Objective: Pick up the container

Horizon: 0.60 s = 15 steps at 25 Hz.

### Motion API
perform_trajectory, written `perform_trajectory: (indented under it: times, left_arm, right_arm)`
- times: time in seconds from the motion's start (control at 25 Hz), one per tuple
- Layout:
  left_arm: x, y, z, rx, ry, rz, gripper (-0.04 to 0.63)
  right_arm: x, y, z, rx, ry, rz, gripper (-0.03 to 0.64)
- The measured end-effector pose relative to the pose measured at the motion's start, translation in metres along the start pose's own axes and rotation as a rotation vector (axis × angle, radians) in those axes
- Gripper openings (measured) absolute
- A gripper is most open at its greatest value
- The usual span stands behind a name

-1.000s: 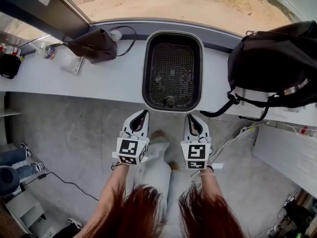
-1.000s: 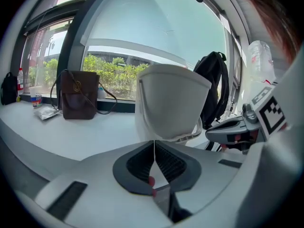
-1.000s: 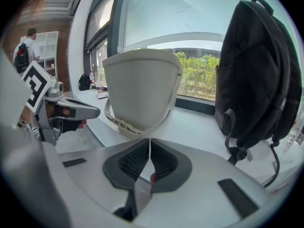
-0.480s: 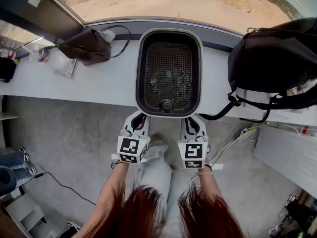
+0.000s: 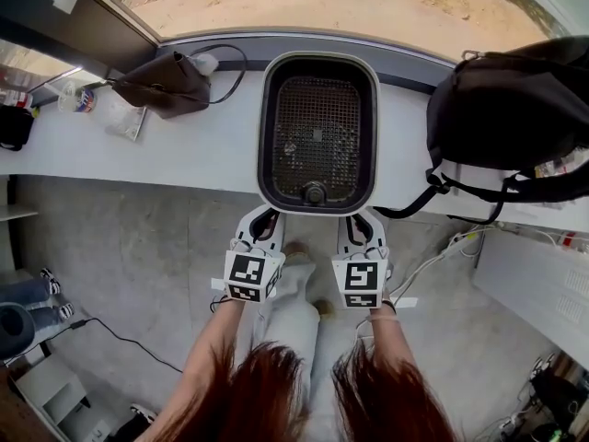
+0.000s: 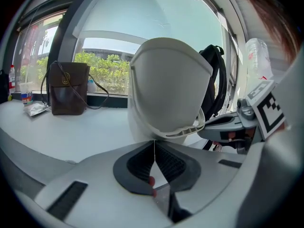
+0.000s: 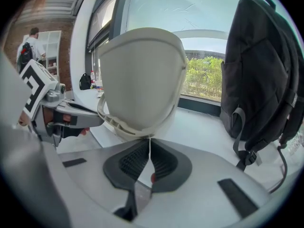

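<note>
Container (image 5: 270, 127) in pale plastic, oblong with rounded corners, is at the middle of the white worktop (image 5: 184, 150), its near end reaching past the front edge. Whether it rests there or is held clear of it, I cannot tell. Left gripper (image 6: 154, 144) and right gripper (image 7: 150, 140) are side by side at that near end. Each has its jaws pressed flat together with nothing seen between the pads, tips right at the ribbed lip under the rim.

Only the head view looks inside: dark lining, a fine mesh basket (image 5: 317, 122), a round knob (image 5: 315, 192) at the near end. Both gripper views get just the smooth pale outer wall bulging above the jaws.

The left gripper view shows the brown bag (image 6: 68, 88) standing upright on the worktop left of the container, strap trailing, with green bushes behind the glass. From the head view that bag looks slumped and the ground outside sandy. The right gripper view shows the black backpack (image 7: 263, 75) standing tall just right of the container, straps hanging. At its far left edge is a person (image 7: 31, 46) by white shelves, whom no other view catches.
</note>
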<state>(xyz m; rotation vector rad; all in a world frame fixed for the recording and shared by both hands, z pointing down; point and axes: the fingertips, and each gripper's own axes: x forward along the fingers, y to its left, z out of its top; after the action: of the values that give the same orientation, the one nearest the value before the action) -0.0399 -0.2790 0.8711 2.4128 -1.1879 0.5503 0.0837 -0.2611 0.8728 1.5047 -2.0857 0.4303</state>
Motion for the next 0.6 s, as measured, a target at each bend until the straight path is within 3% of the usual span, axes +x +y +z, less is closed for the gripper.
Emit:
perform_trajectory:
  times: [0.6]
  left_arm:
    - [-0.040,-0.016,0.020,-0.009,0.053,-0.012,0.017]
  right_arm:
    - [-0.041,0.013,0.019,-0.001,0.052,0.012,0.025]
